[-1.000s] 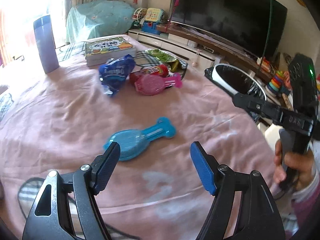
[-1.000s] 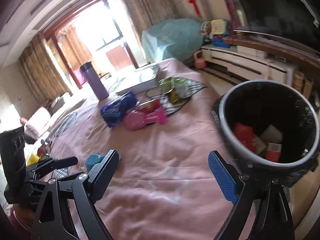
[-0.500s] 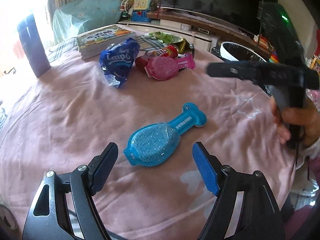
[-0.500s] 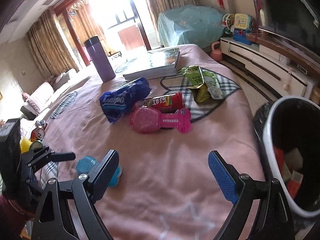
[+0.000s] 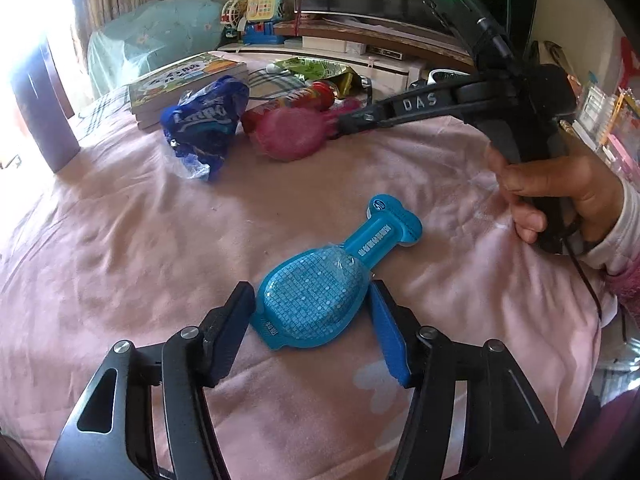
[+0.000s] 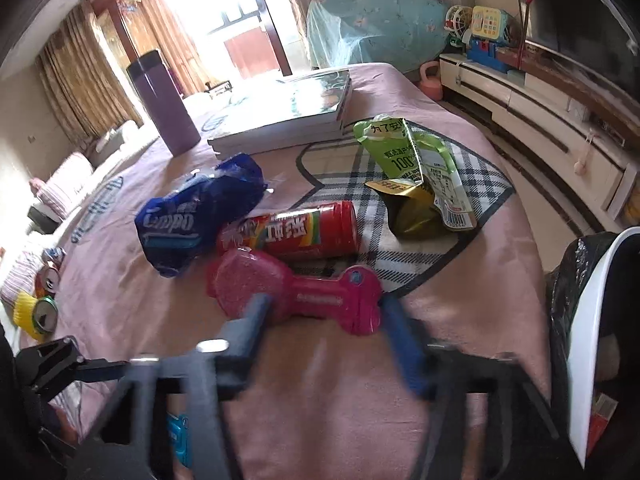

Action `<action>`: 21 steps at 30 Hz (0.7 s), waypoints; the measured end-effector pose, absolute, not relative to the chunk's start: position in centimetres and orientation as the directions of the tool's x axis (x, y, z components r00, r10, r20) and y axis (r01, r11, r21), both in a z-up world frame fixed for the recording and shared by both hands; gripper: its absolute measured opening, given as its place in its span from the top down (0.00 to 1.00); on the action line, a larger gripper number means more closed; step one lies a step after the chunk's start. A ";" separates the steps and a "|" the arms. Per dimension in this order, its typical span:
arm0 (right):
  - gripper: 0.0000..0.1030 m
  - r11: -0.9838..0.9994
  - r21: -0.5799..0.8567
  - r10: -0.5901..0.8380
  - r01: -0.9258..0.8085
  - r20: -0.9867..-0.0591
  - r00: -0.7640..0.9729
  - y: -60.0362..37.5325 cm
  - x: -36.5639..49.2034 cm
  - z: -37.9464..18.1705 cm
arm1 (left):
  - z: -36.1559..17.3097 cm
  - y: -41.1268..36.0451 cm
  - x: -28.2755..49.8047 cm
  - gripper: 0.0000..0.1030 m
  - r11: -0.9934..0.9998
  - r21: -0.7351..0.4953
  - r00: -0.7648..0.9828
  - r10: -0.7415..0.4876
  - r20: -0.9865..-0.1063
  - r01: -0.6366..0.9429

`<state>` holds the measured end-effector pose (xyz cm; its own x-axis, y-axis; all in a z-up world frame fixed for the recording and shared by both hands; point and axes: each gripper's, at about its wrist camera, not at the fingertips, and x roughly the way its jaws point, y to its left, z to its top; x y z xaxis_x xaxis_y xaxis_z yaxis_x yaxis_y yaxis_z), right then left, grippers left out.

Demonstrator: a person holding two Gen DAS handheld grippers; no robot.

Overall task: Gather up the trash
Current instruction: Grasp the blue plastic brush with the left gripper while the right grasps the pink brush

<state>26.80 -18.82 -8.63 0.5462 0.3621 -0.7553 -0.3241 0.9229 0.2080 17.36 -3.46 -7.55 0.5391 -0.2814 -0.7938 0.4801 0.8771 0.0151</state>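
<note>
A blue bone-shaped plastic package (image 5: 324, 280) lies on the pink cloth. My left gripper (image 5: 312, 320) is open, its jaws on either side of the package's wide end. A pink bone-shaped package (image 6: 296, 296) lies further on, also in the left wrist view (image 5: 292, 136). My right gripper (image 6: 324, 320) is open and blurred, its jaws at either side of the pink package. A blue crumpled bag (image 6: 192, 216), a red can (image 6: 292, 232) and a green pouch (image 6: 416, 172) lie behind it.
A black-lined trash bin with a white rim (image 6: 588, 336) stands at the table's right edge. A purple flask (image 6: 164, 108) and stacked books (image 6: 288, 116) stand at the far side. Cans (image 6: 40, 312) lie off the left edge.
Both grippers moved forward and down. The left now straddles the blue package; the right swung from the bin to the pink package. Both sets of jaws have narrowed.
</note>
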 end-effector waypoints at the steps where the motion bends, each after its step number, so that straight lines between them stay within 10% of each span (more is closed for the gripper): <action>1: 0.89 0.923 0.208 0.361 -0.323 -0.757 0.544 -19.0 26.6 -8.7 | -7.5 -3.5 17.3 0.43 0.879 0.020 0.543 -0.276 -0.793 0.476; 21: 0.98 0.921 0.313 0.387 -0.233 -0.656 0.648 -26.6 15.3 -5.8 | -6.3 -5.0 14.4 0.53 0.901 -0.147 0.538 -0.367 -0.759 0.407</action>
<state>15.29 -26.57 -5.80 0.6483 0.3866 -0.6560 -0.2329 0.9209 0.3125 14.44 -5.04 -6.26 0.5378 -0.3673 -0.7589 0.4075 0.9012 -0.1475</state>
